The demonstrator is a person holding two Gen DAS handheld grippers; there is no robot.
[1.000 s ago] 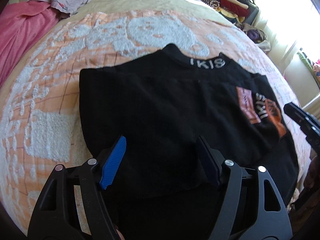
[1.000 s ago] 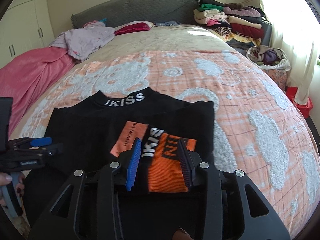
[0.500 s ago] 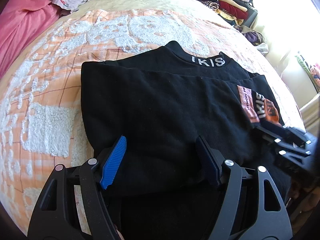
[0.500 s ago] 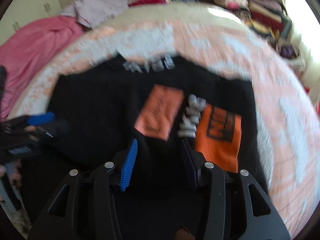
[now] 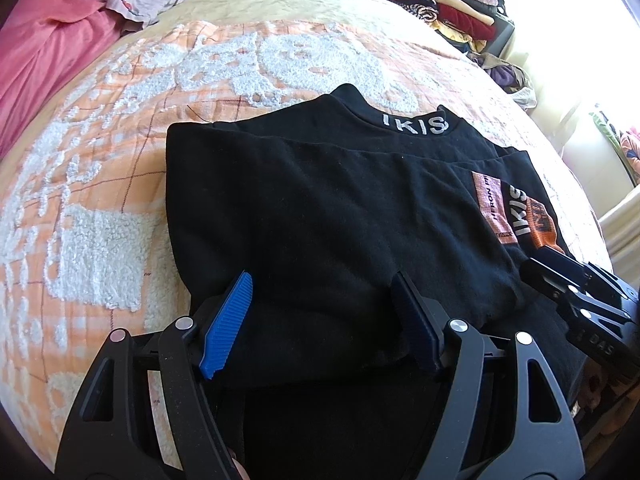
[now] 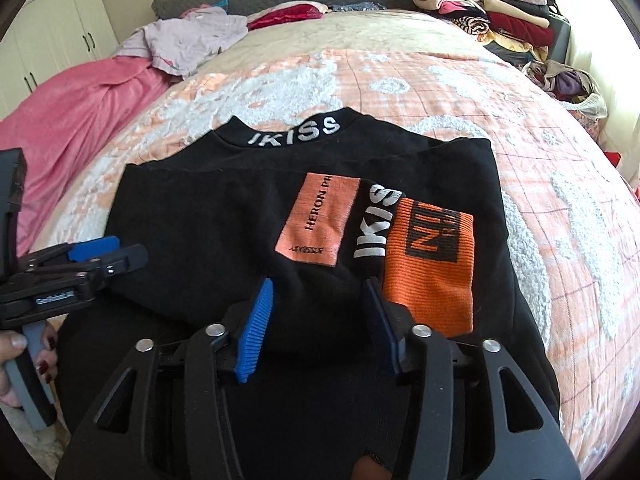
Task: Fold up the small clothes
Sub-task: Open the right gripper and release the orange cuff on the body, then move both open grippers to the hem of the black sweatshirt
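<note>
With both grippers set wide, holding nothing, the folded top may be dragged loose if only one layer is pinched.

The shirt lies flat on the bed, its collar on the far side. A sleeve lies on top of the shirt at the right. Behind it, a clothes pile sits far right and a blanket far left.
</note>
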